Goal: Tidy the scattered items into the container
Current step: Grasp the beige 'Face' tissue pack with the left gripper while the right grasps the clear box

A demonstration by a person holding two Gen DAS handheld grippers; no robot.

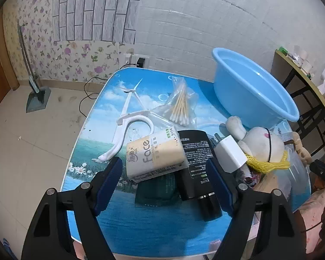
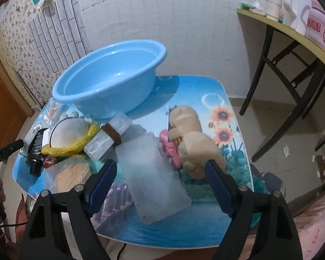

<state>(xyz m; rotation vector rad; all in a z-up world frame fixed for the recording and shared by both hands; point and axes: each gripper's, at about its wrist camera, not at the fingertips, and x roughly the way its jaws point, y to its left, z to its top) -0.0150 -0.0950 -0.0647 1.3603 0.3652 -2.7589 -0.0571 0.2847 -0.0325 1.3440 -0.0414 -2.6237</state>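
A light blue basin point(image 1: 253, 91) point(image 2: 110, 69) stands at the back of the low picture-printed table point(image 1: 140, 223) point(image 2: 184, 227). My left gripper point(image 1: 163, 181) hangs open over a "Face" tissue pack point(image 1: 156, 156) and a black tube point(image 1: 197, 162); both lie between its blue pads. A white charger point(image 1: 229, 153), a white plush rabbit point(image 1: 260, 143) and yellow mesh point(image 1: 268, 162) lie to the right. My right gripper point(image 2: 160, 181) is open around a frosted pouch point(image 2: 156, 177), with gaps on both sides. A beige plush bear point(image 2: 195, 138) lies beside it.
A bag of cotton swabs point(image 1: 179, 104) and a white plastic hook point(image 1: 127, 130) lie farther back on the left. A clear box with a brown band point(image 2: 110, 136) and a pink item point(image 2: 169, 145) sit mid-table. A black-legged side table point(image 2: 270, 65) stands on the right.
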